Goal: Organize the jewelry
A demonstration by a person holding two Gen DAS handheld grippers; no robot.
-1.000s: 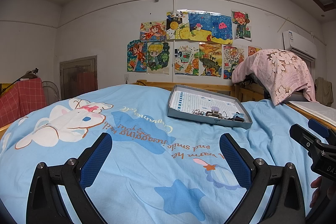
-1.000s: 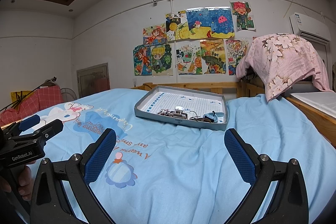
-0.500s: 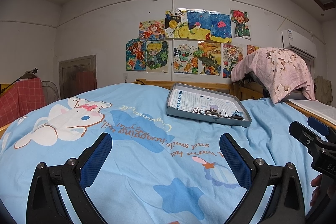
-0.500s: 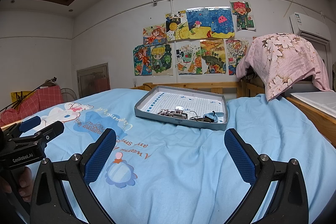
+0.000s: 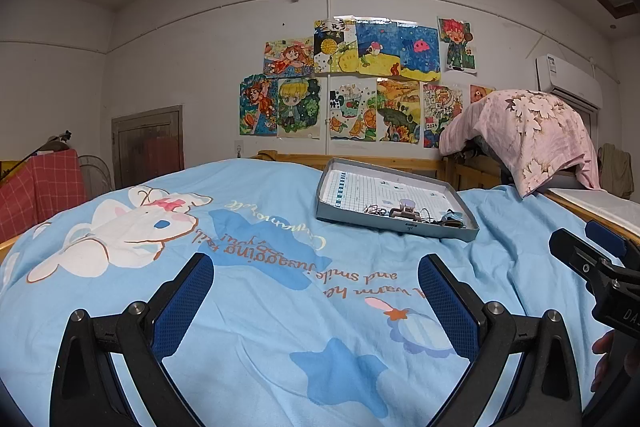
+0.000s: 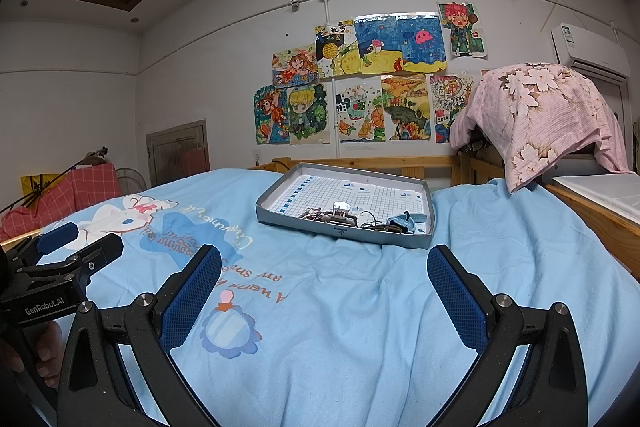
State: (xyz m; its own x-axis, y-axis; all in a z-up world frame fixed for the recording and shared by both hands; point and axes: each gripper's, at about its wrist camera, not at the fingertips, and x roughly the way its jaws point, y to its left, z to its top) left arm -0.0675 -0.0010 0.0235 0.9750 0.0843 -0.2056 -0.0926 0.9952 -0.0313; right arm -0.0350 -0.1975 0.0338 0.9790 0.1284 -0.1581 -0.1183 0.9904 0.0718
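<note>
A shallow grey tray [image 5: 348,219] [image 6: 280,217] with a white grid lining lies far out on the blue bed cover. Along its near edge sits a small heap of jewelry [image 5: 408,214] [image 6: 344,218]: thin chains, a clip-like piece and a light blue item [image 6: 402,223]. My left gripper [image 5: 316,291] hovers open over the cover, well short of the tray and left of it. My right gripper [image 6: 324,287] is open too, nothing between its blue pads, with the tray straight ahead. Each gripper shows at the edge of the other's view.
The blue cartoon-print bed cover [image 5: 248,267] fills the foreground. A wooden bed rail [image 6: 360,163] runs behind the tray. A pink floral cloth [image 6: 544,115] covers a pile at the right, beside a wooden ledge [image 6: 592,211]. A red checked cloth [image 5: 40,183] stands at the left.
The left wrist view has drifted slightly, so the tray sits a touch further left and lower in it. Both grippers stay open and the right view is almost unchanged.
</note>
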